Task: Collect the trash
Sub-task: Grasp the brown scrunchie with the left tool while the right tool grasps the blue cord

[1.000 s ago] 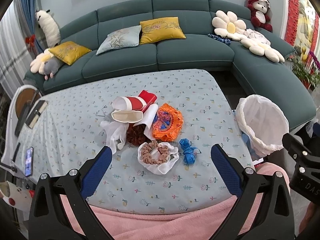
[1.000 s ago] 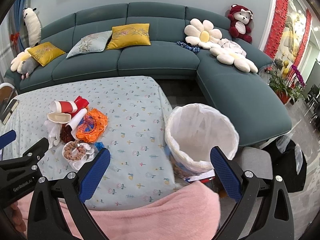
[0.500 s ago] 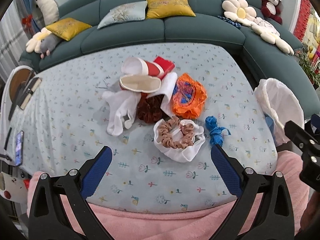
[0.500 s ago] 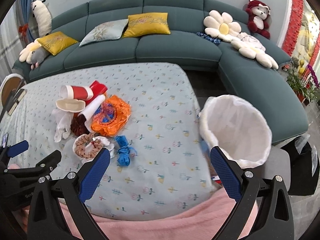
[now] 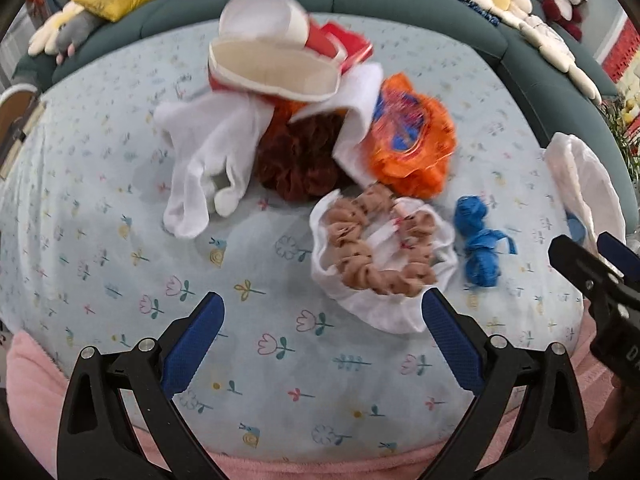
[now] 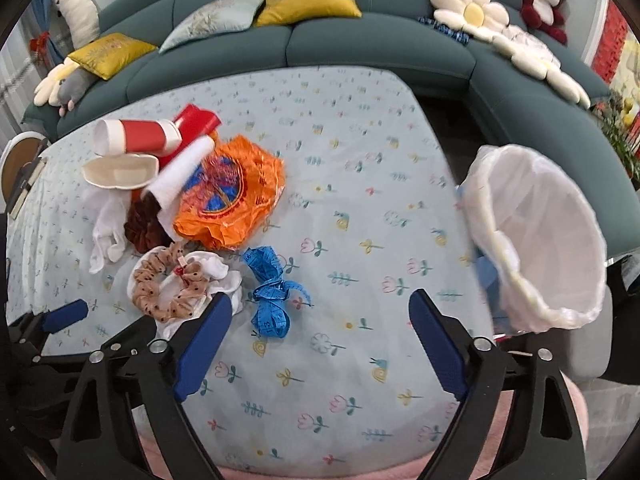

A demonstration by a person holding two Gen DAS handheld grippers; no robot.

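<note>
A heap of trash lies on the flowered tablecloth (image 6: 360, 152): red and white paper cups (image 5: 272, 72), a white glove (image 5: 208, 168), a dark brown scrunchie (image 5: 296, 164), an orange plastic bag (image 6: 228, 192), a beige scrunchie (image 5: 376, 248) on white cloth, and a blue measuring tape (image 6: 268, 292). My left gripper (image 5: 320, 300) hangs open above the cloth, just short of the beige scrunchie. My right gripper (image 6: 320, 298) hovers beside the tape; its jaws are closing with nothing pinched. A bin with a white liner (image 6: 540, 232) stands off the table's right edge.
A teal corner sofa (image 6: 360, 40) with cushions and plush toys runs behind the table. Pink fabric (image 5: 32, 380) covers the near edge. A chair back and dark items (image 6: 20, 168) sit at the far left. Each gripper shows at the edge of the other's view.
Both grippers have sunk toward the table and tipped downward, so the heap looks larger. The right view swung left from the bin to the tape. The right jaws narrowed slightly.
</note>
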